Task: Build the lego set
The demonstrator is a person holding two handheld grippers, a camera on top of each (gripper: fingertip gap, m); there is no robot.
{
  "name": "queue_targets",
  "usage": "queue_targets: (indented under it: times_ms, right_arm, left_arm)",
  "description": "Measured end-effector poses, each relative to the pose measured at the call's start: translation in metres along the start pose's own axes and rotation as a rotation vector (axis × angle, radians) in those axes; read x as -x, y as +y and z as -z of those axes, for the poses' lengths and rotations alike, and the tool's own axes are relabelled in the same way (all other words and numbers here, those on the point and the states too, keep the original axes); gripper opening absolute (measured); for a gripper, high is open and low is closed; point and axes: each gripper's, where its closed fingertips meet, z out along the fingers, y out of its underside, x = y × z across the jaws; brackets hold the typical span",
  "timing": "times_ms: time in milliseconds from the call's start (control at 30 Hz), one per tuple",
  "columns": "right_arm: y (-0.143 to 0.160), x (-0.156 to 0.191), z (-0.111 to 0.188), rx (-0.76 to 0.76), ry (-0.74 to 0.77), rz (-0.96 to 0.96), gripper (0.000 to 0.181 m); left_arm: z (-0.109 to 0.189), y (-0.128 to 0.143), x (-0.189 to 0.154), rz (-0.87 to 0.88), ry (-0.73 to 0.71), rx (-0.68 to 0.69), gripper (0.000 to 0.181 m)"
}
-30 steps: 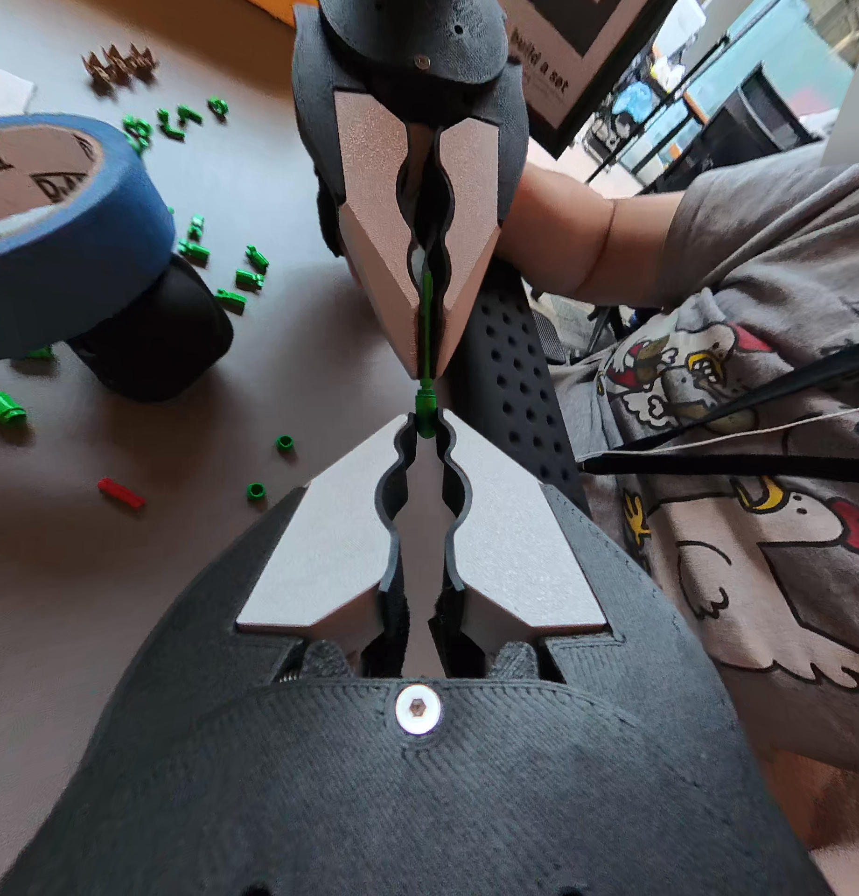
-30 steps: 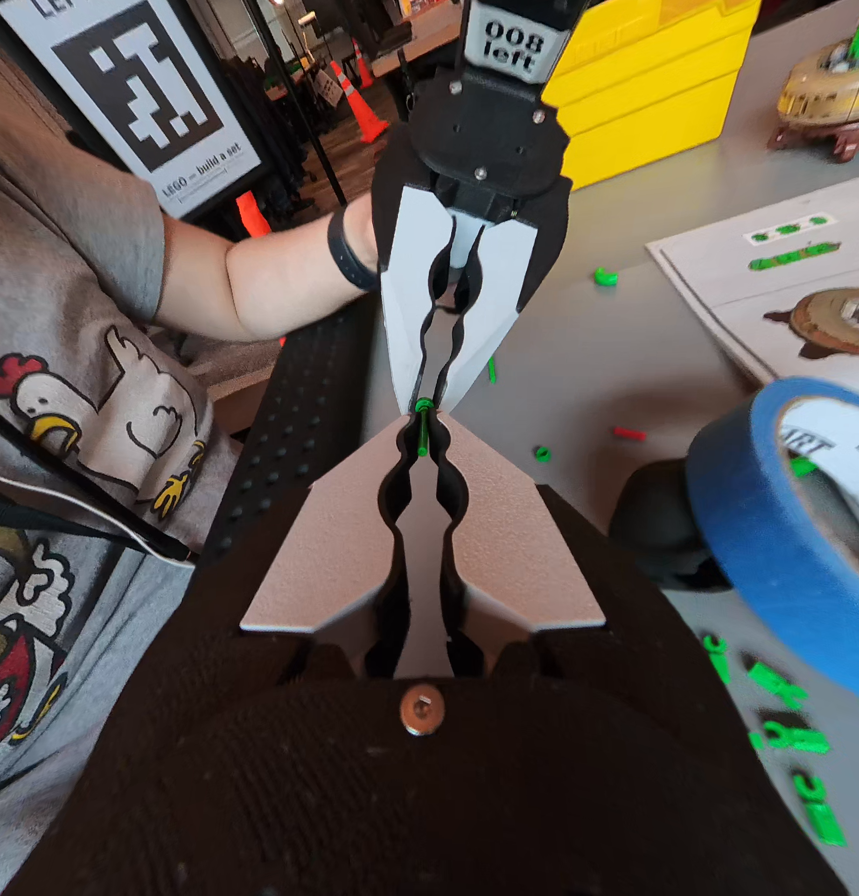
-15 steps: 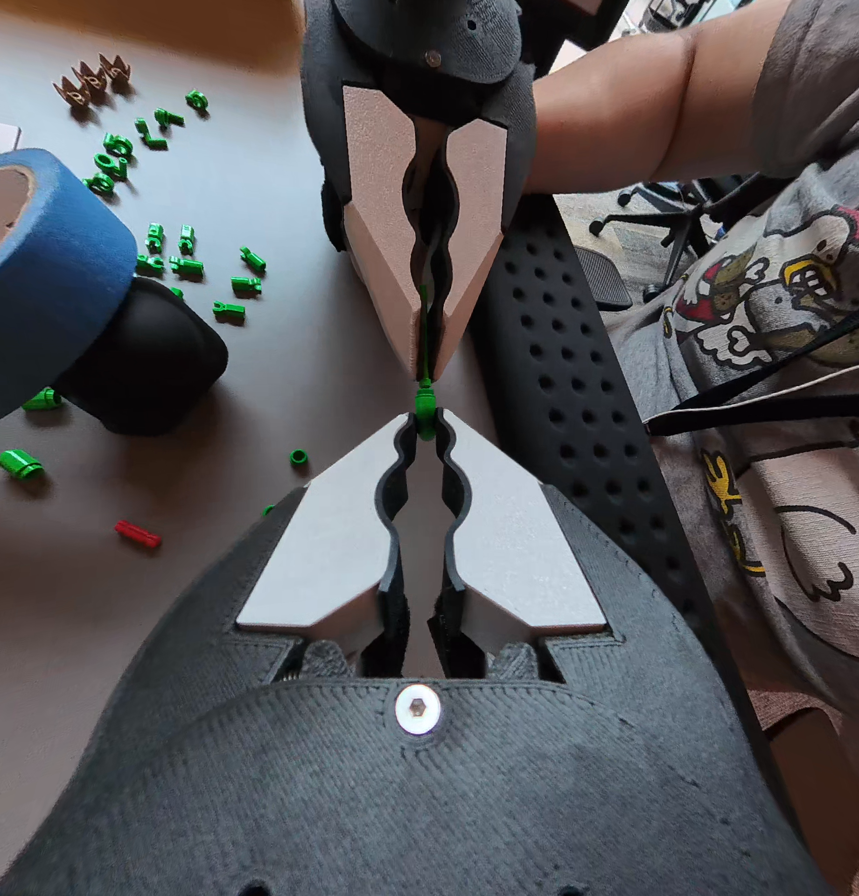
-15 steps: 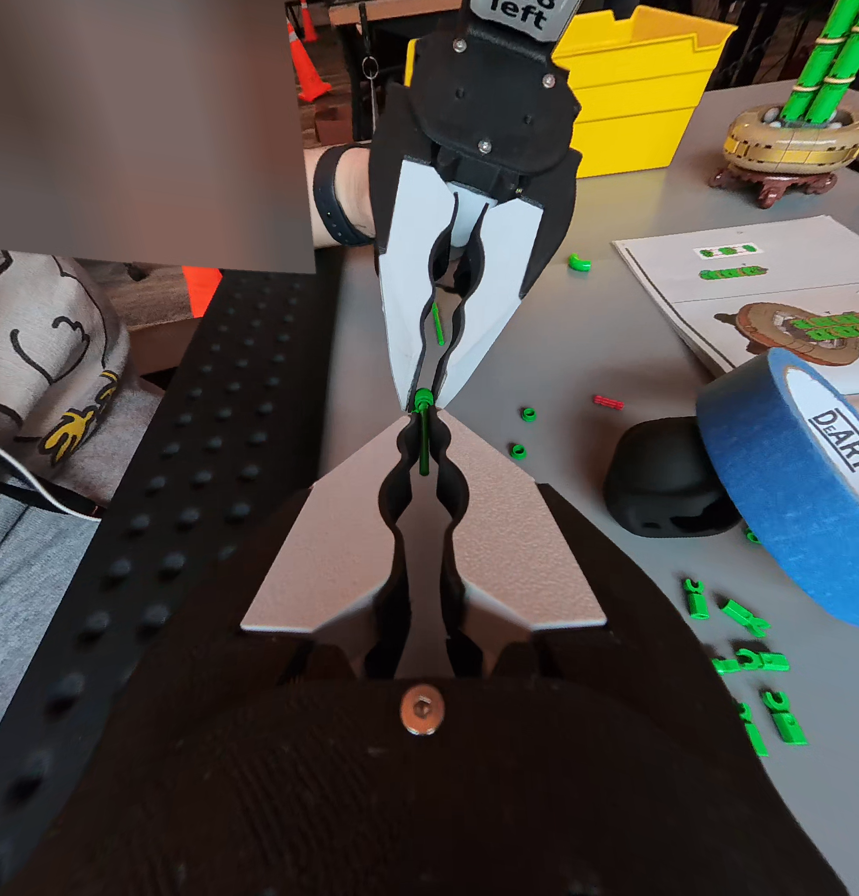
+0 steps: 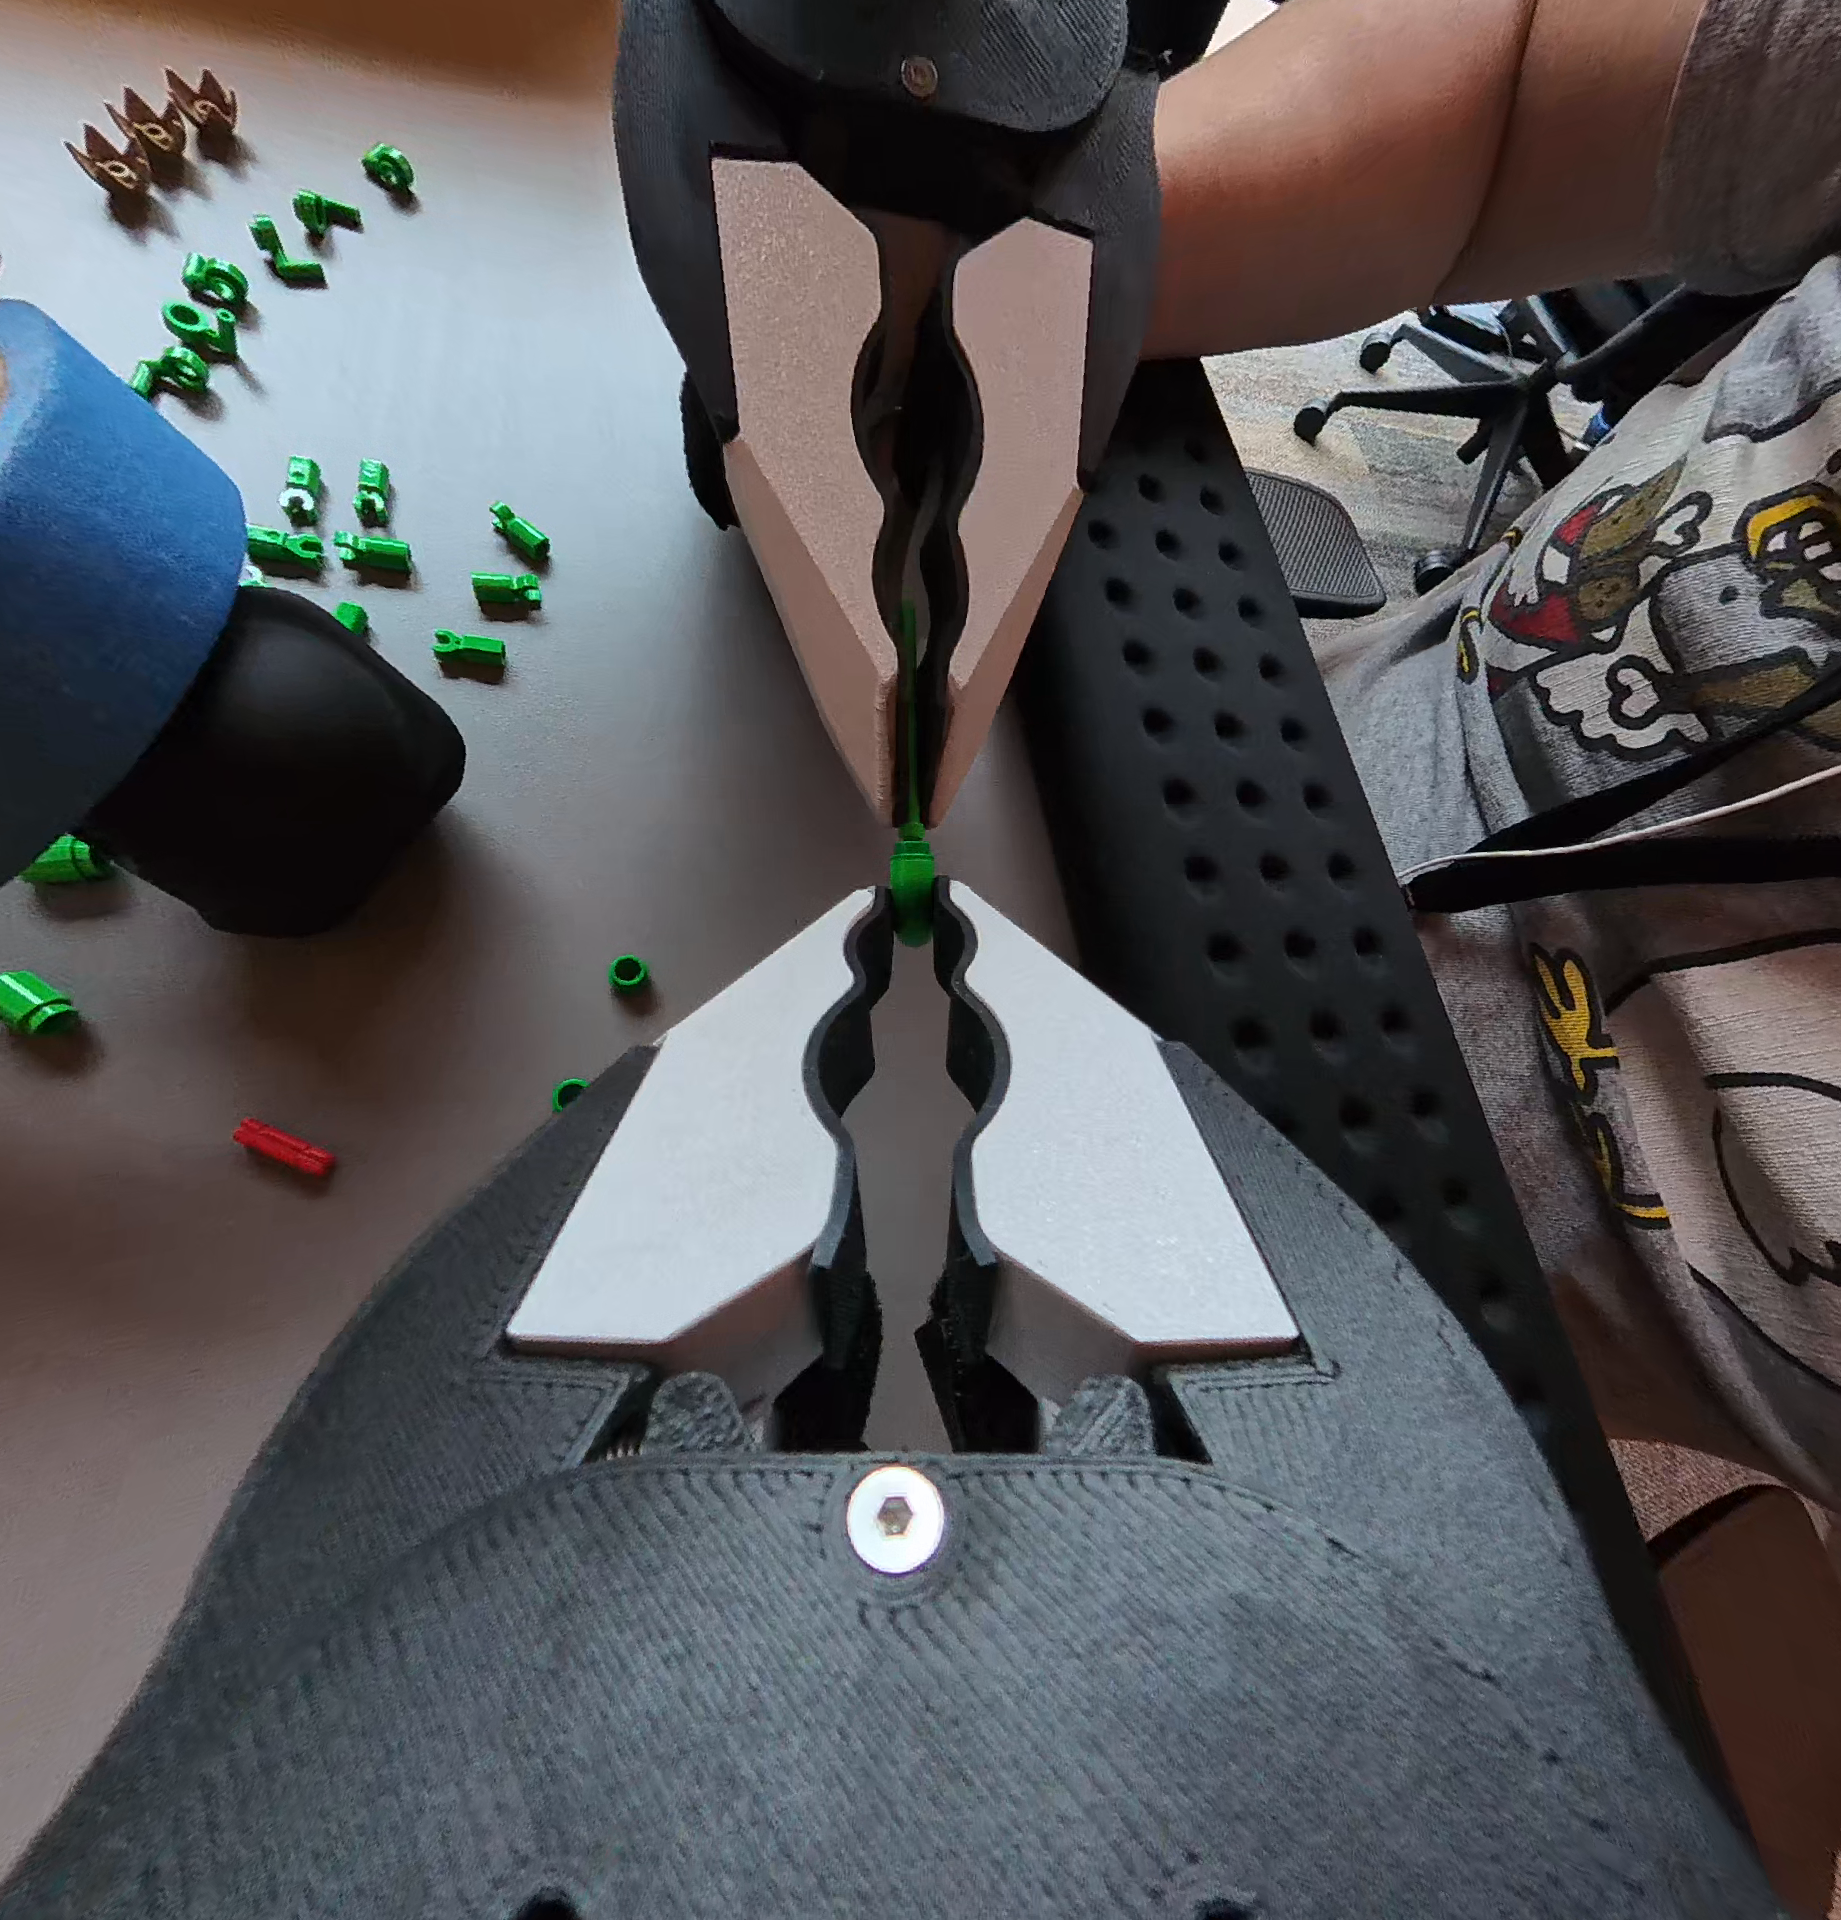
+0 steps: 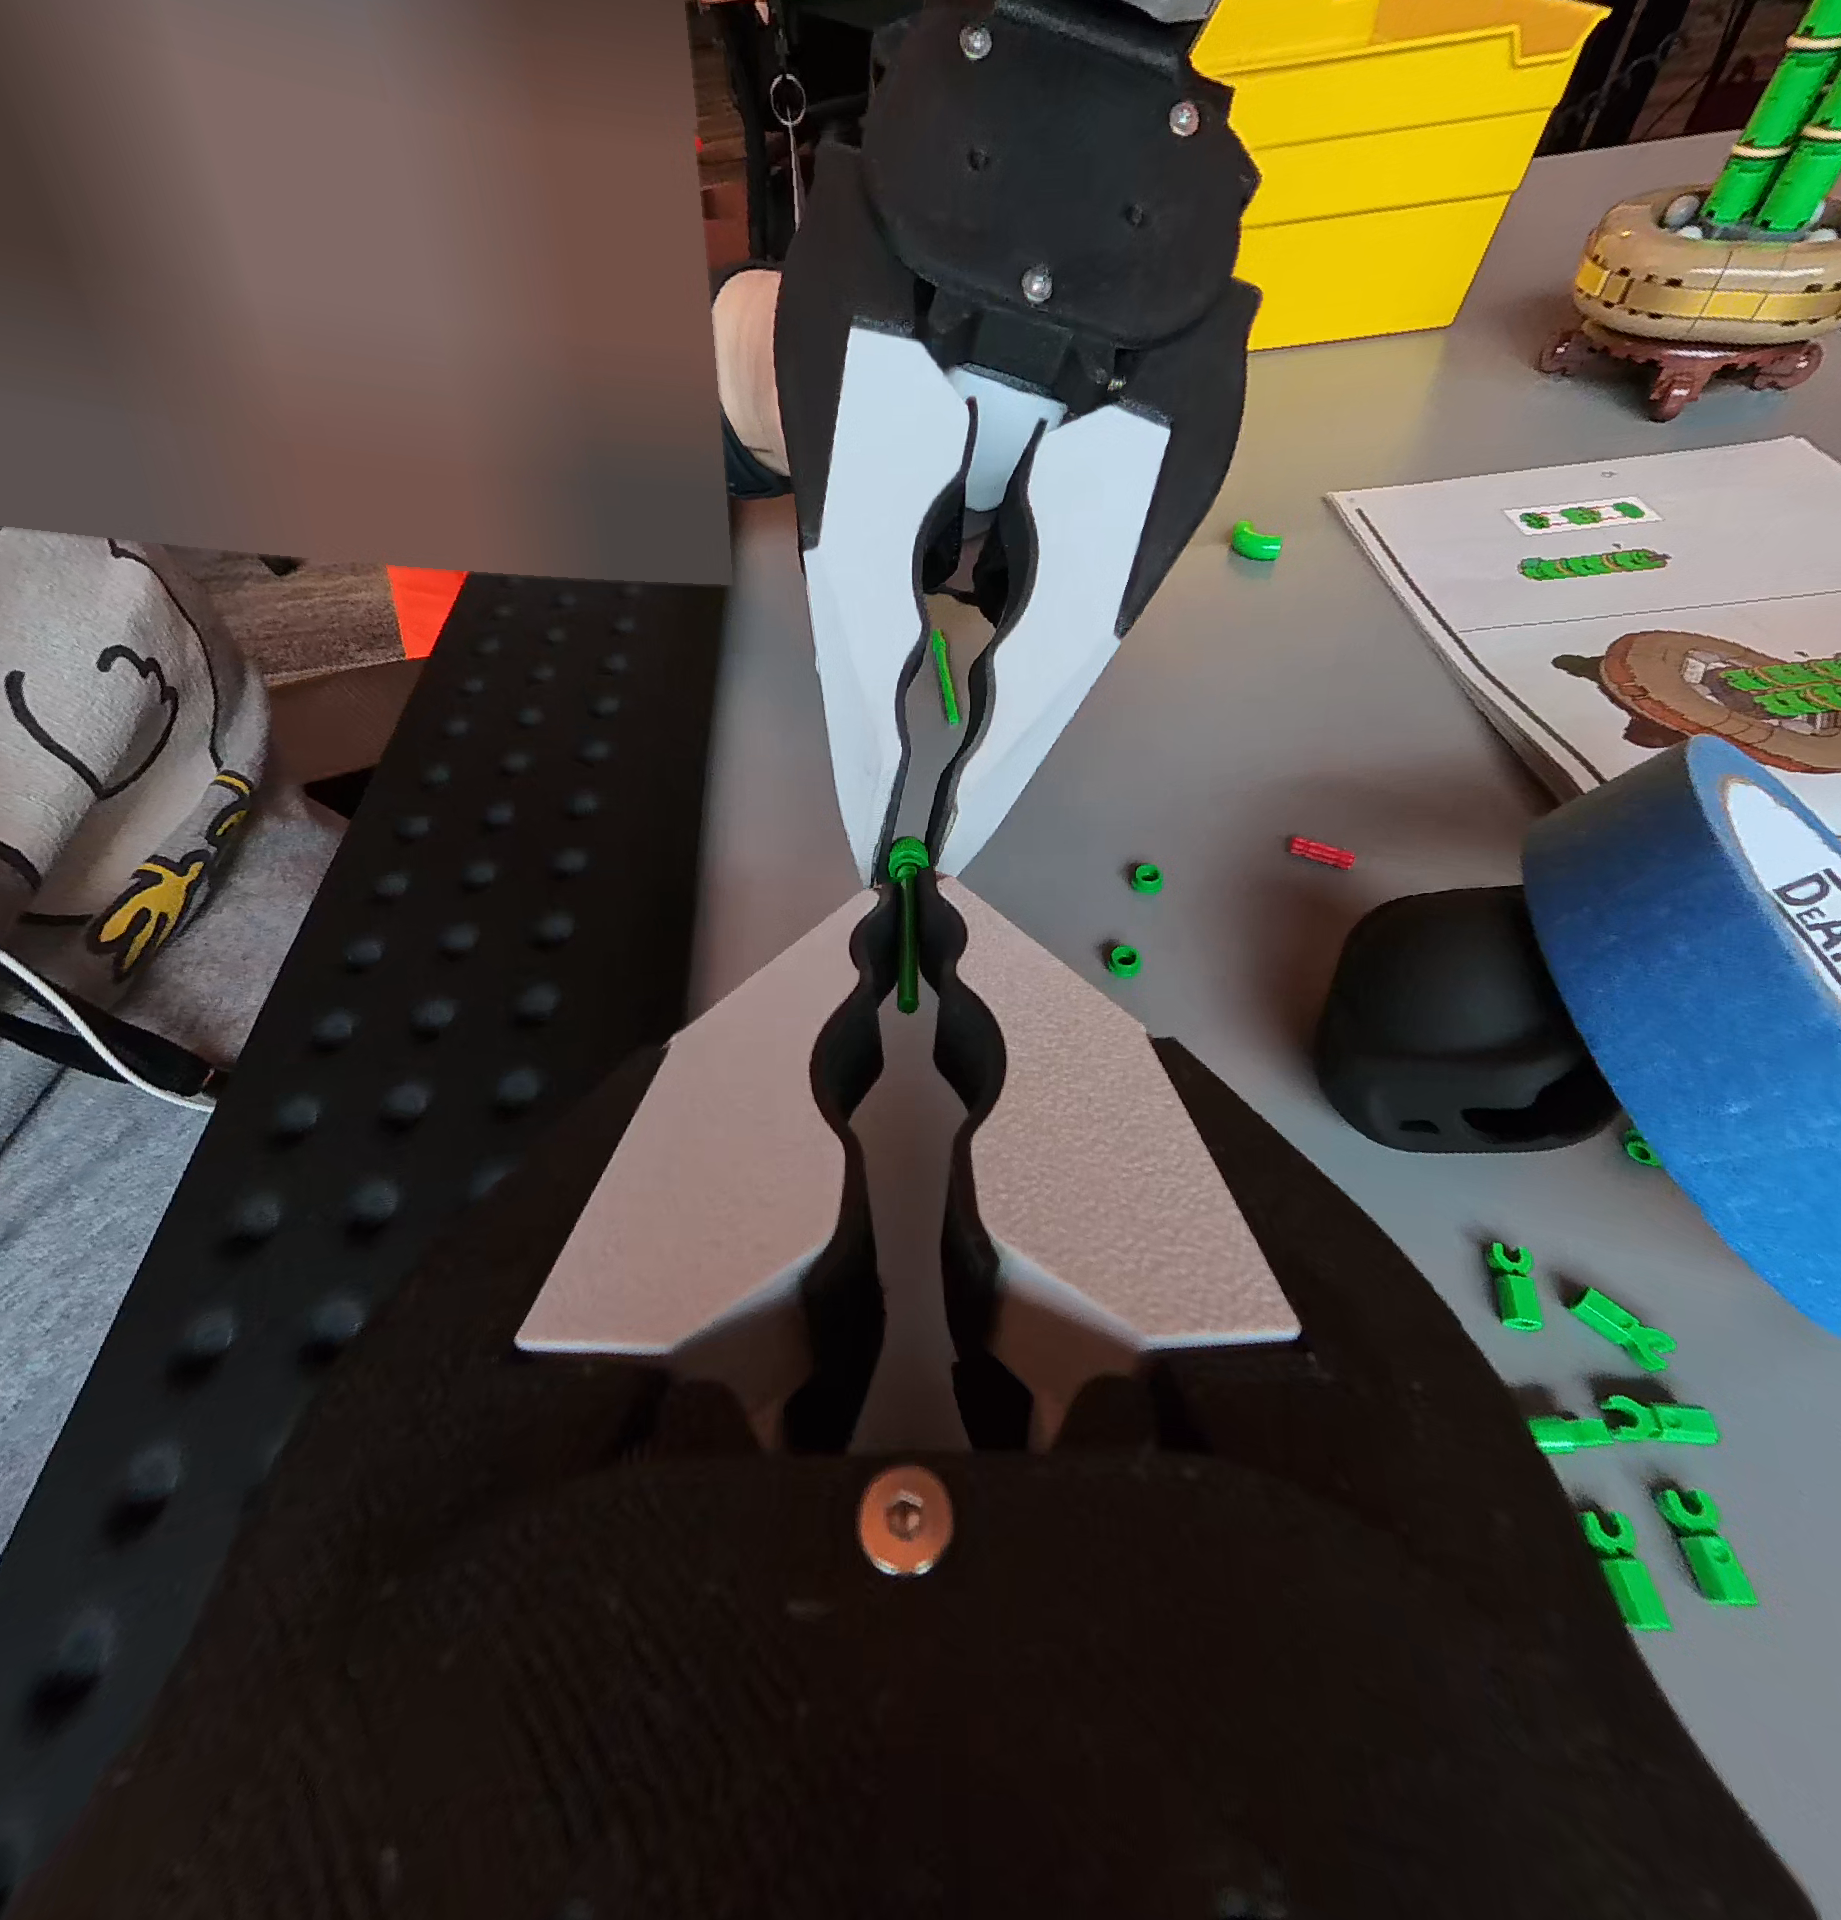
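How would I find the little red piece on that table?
Start at the big blue tape roll leaning on a black rounded case. Just beyond the case, toward the instruction sheet, lies the red piece: a short ridged bar, the only red among scattered green bits.

Grey table w/ a black perforated strip along its near edge. On the top: small green clip pieces scattered loose, two green rings near each other, a short red pin, a thin green rod, a curved green bit. Black rounded lump w/ a blue tape roll leaning on it. Open instruction booklet, yellow bin and a finished bamboo model farther back. Brown spiky pieces (three, in a row) sit apart from the green ones.
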Motion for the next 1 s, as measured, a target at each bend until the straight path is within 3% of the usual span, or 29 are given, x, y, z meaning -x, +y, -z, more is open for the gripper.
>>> queue_targets:
  times_ms: [1000]
  right_arm:
    - [0.0049,0.0033,-0.0062,0.047,-0.001,0.004,0.001]
  left_arm:
    - [-0.0035,0.0056,-0.0016,-0.003,-0.01,0.061,0.004]
